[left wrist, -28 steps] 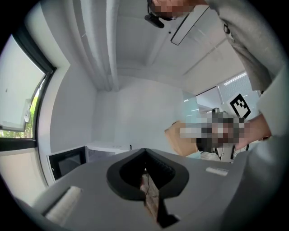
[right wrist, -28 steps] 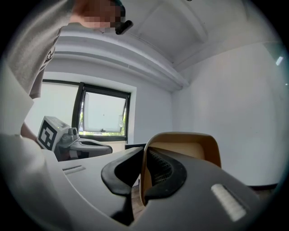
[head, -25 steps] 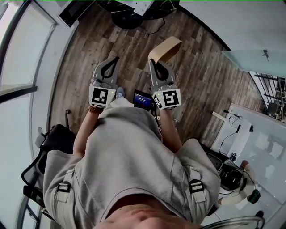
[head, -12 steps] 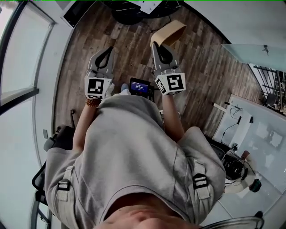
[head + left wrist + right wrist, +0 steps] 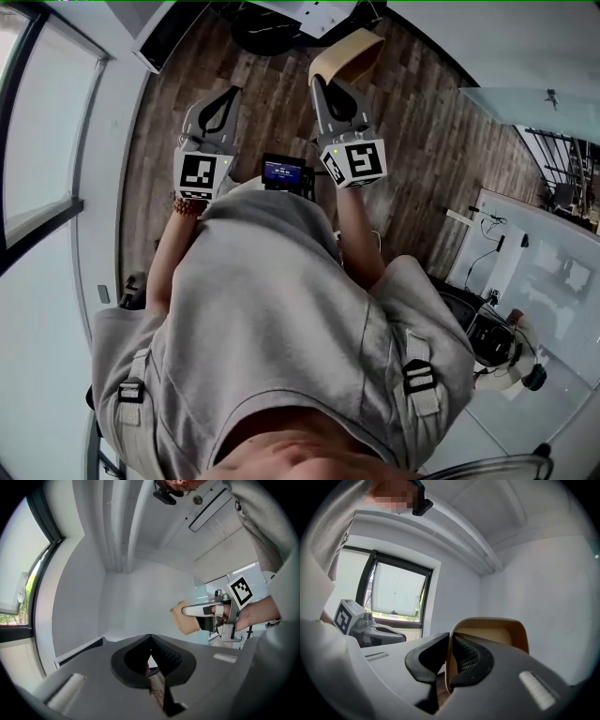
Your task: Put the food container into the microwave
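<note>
Here the right gripper [image 5: 449,641] is clenched on the side wall of the tan food container [image 5: 490,632]. One jaw sits inside the rim and the other outside it. From the head view, the right gripper [image 5: 325,82] holds the food container [image 5: 349,52] out past its jaw tips, in the air above the wooden floor [image 5: 422,141]. The left gripper [image 5: 150,638] has its jaw tips pressed together with nothing between them. In the head view the left gripper [image 5: 230,97] hangs level with the right one, to its left and apart from it and from the container. A small lit screen [image 5: 284,172] shows between the two marker cubes, just above the person's grey shirt [image 5: 272,309]. A beaded bracelet [image 5: 185,204] circles the left wrist. A window [image 5: 37,122] runs along the left side.
</note>
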A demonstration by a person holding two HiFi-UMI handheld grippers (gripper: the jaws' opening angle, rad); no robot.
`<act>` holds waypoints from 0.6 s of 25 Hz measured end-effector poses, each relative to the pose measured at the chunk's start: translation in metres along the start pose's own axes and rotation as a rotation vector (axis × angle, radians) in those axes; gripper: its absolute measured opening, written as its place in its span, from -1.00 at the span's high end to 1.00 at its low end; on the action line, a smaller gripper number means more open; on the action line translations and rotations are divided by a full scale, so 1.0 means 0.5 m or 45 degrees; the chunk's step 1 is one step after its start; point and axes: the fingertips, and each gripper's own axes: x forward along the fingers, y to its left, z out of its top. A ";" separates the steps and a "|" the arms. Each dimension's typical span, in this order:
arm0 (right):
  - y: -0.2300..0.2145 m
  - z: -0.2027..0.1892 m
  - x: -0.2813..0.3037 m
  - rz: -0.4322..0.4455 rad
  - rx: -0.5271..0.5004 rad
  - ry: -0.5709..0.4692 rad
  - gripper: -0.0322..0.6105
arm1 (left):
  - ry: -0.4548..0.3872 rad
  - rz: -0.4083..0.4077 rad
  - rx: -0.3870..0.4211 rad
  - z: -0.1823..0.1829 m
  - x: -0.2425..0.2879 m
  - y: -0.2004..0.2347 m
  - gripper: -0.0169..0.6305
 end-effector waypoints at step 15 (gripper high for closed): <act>0.028 -0.020 0.110 -0.001 -0.103 0.067 0.79 | 0.115 0.046 -0.036 -0.058 0.005 0.121 0.95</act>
